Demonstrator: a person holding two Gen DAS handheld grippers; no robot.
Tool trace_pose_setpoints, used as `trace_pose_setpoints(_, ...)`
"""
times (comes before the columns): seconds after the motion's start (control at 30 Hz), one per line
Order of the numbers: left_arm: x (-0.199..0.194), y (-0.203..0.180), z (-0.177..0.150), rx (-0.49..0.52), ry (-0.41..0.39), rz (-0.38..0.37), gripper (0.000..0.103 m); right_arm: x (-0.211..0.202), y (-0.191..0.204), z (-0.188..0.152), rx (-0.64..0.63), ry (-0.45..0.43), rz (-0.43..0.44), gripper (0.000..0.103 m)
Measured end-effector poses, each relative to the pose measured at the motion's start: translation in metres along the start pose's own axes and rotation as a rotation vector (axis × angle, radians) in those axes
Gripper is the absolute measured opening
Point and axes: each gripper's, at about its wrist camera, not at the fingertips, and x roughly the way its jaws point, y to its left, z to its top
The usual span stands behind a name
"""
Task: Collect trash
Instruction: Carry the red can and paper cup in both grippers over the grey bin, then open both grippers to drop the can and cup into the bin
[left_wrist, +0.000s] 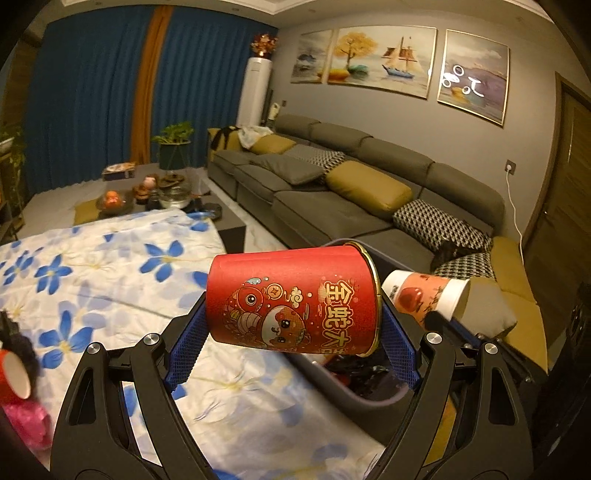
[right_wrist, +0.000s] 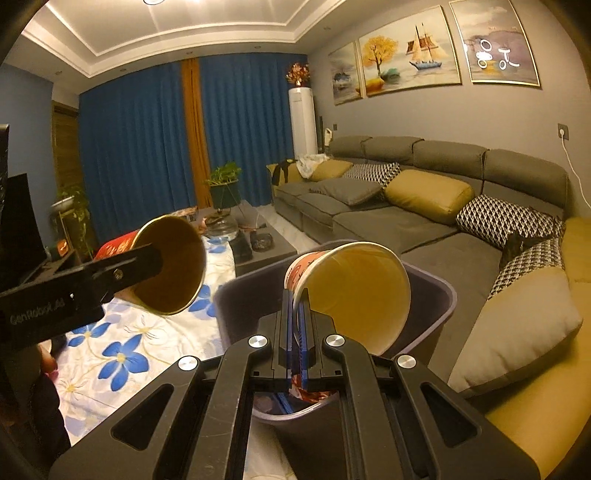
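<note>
My left gripper (left_wrist: 291, 321) is shut on a red paper cup (left_wrist: 291, 301) with gold rim and cartoon print, held sideways above the edge of a dark grey trash bin (left_wrist: 369, 398). The same red cup (right_wrist: 170, 266) shows at the left of the right wrist view, mouth toward the camera. My right gripper (right_wrist: 297, 314) is shut on the rim of a white paper cup (right_wrist: 354, 291) with red print, tilted over the trash bin (right_wrist: 436, 295). That white cup (left_wrist: 424, 295) also shows to the right in the left wrist view.
A table under a white cloth with blue flowers (left_wrist: 110, 280) lies to the left, with a red and pink object (left_wrist: 18, 384) at its near left. A grey sofa (right_wrist: 406, 214) with cushions runs along the right. A low table with bowls (left_wrist: 162, 195) stands farther back.
</note>
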Motion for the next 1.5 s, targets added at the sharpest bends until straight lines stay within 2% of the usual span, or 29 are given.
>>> trace_pose_setpoints(0.4, 0.047, -0.014, -0.005, 0.018, 0.073, -0.021, 0.083, 0.020, -0.011, -0.004, 0.011, 0.045, -0.007, 0.004)
trace_pose_setpoints(0.9, 0.073, -0.023, -0.005, 0.031, 0.116, -0.045, 0.083, 0.036, -0.021, -0.003, 0.018, 0.068, -0.001, 0.004)
trace_pose_setpoints(1.5, 0.096, -0.018, -0.010, -0.003, 0.188, -0.100, 0.084, 0.041, -0.026, -0.006, 0.031, 0.098, 0.003, 0.004)
